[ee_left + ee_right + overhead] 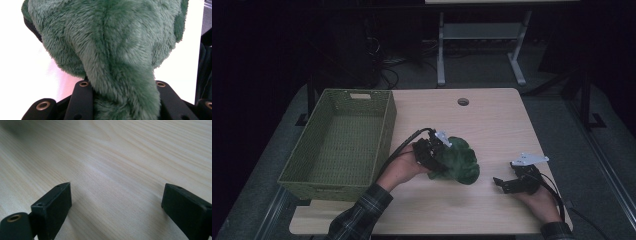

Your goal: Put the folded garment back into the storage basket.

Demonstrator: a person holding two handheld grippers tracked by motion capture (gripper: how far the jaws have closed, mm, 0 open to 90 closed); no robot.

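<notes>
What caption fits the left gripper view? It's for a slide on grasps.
Left gripper clamped on a fold of the green plush toy, seen along its black jaws.

A light wooden table [492,120] is carrying everything here, its pale grain running in long streaks, as the right gripper view is showing close up [112,157]. A green woven basket [343,142] is sitting directly on the table, taking up its left part and overhanging the left edge; the basket's inside is showing bare weave. To the right of the basket and toward the far edge, a small round hole [463,102] is piercing the tabletop. Well to the right of the basket, near the table's right edge, the right gripper [504,184] is resting low on the wood, its jaws standing wide apart over bare grain.
</notes>
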